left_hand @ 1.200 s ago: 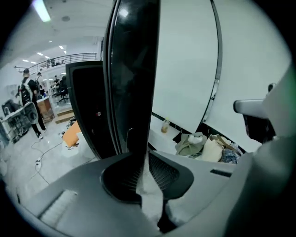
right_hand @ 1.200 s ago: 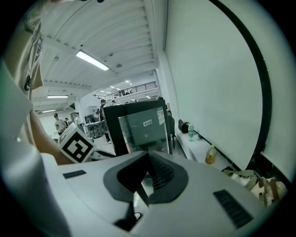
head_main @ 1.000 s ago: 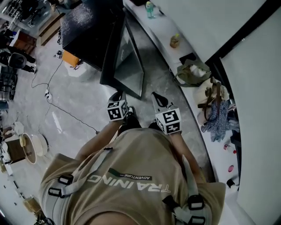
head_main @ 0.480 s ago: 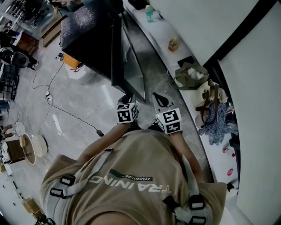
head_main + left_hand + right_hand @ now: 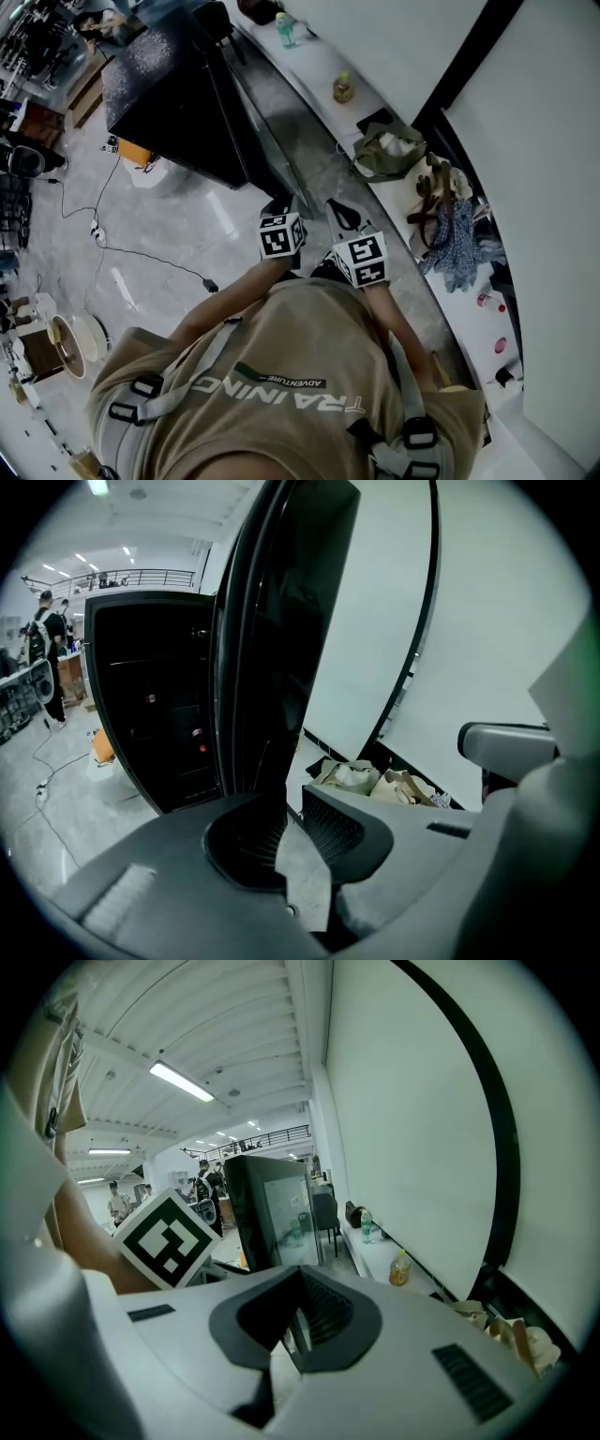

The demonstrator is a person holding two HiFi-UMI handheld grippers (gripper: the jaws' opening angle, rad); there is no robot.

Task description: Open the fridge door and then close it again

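Note:
The black fridge [image 5: 178, 103] stands at the upper left of the head view. Its door [image 5: 248, 141] shows almost edge-on, running from the cabinet down toward my hands. My left gripper [image 5: 284, 204] has its tips right at the door's near edge. In the left gripper view the tall dark door [image 5: 281, 649] rises straight above the gripper [image 5: 292, 803], whose jaws stand together; nothing shows held between them. My right gripper [image 5: 339, 214] hangs free just right of the left one, shut and empty [image 5: 298, 1326], with the fridge [image 5: 272, 1213] ahead of it.
A white ledge [image 5: 319, 70] along the wall carries two bottles [image 5: 286, 28] [image 5: 343, 89], a bag [image 5: 389, 150] and hanging clothing [image 5: 455, 239]. A cable [image 5: 141, 248] trails over the grey floor at left. People stand far back in the hall [image 5: 42, 639].
The door has swung toward the fridge body: its glass face showed a second ago and now it is nearly edge-on. My left gripper moved right and forward with it. The right gripper barely moved.

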